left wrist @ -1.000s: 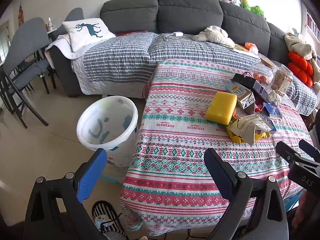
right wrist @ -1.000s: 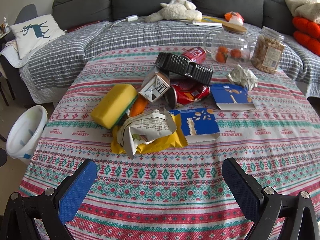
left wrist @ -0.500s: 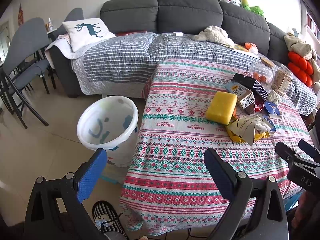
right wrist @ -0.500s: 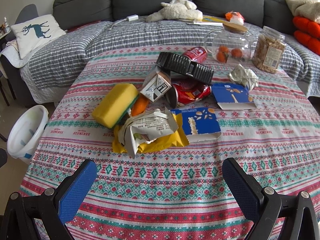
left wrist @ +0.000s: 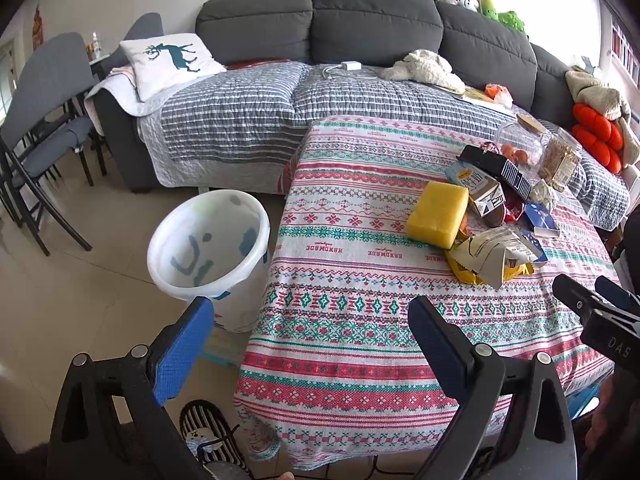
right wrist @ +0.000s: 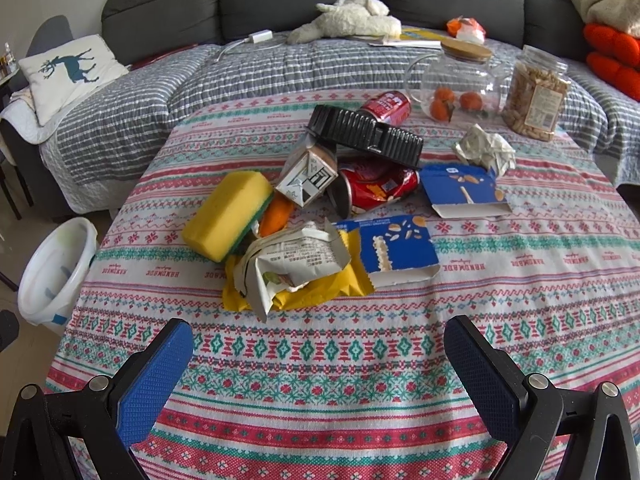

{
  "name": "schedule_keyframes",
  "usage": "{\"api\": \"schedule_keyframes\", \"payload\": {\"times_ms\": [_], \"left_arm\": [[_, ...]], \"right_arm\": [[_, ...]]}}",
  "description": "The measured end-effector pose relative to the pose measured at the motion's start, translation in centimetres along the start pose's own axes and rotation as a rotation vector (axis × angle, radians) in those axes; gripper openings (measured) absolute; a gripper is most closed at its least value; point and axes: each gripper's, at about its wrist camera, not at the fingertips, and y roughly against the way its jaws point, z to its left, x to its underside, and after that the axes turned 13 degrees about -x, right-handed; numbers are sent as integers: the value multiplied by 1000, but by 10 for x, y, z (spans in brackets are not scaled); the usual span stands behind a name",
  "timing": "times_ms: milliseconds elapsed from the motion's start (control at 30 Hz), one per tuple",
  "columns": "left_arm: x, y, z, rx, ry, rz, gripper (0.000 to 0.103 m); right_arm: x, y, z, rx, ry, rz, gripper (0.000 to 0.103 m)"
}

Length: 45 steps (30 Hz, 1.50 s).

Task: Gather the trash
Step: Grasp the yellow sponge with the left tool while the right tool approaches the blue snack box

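From the left wrist view, the left hand-held gripper (left wrist: 310,334) hangs with its blue-padded jaws spread wide and empty above the near corner of the table (left wrist: 340,344), which wears a patterned cloth. Only this view shows the white bin (left wrist: 208,244) whole, standing on the floor just beside the table's left edge, plus the folding chairs (left wrist: 44,128) further left and the right hand-held gripper (left wrist: 596,304) entering at the right edge. The trash pile (left wrist: 488,216) sits at the table's far right, partly foreshortened. From the right wrist view, the right hand-held gripper (right wrist: 318,354) is likewise wide open and holds nothing, low over the cloth, facing the trash pile (right wrist: 320,216) head-on: a yellow sponge (right wrist: 228,214), a milk carton (right wrist: 308,176), a crushed red can (right wrist: 376,188), a black tray (right wrist: 366,134), torn blue boxes (right wrist: 400,250) and crumpled wrappers (right wrist: 296,264). Here the bin (right wrist: 56,268) shows only partly at the left.
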Motion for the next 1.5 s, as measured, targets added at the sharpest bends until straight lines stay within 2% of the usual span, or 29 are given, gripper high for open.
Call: {"api": "schedule_keyframes", "payload": {"times_ms": [333, 733, 900, 1033, 1167, 1333, 1500], "left_arm": [[-4, -2, -13, 1, -26, 3, 99], [-12, 8, -49, 20, -106, -20, 99], [-15, 8, -64, 32, -149, -20, 99], [-24, 1, -79, 80, -203, 21, 99], [-43, -25, -99, 175, -262, 137, 99], [-68, -64, -116, 275, -240, 250, 99], [-85, -100, -135, 289, -261, 253, 96]], "right_arm": [[-6, 6, -18, 1, -48, 19, 103], [-10, 23, -52, 8, -119, 7, 103], [-15, 28, -58, 60, -74, 20, 103], [-27, 27, -71, 104, -76, 58, 103], [-47, 19, -92, 82, -129, 127, 103], [-60, -2, -122, 75, -177, 203, 103], [-66, -27, -164, 96, -226, 237, 103]]}}
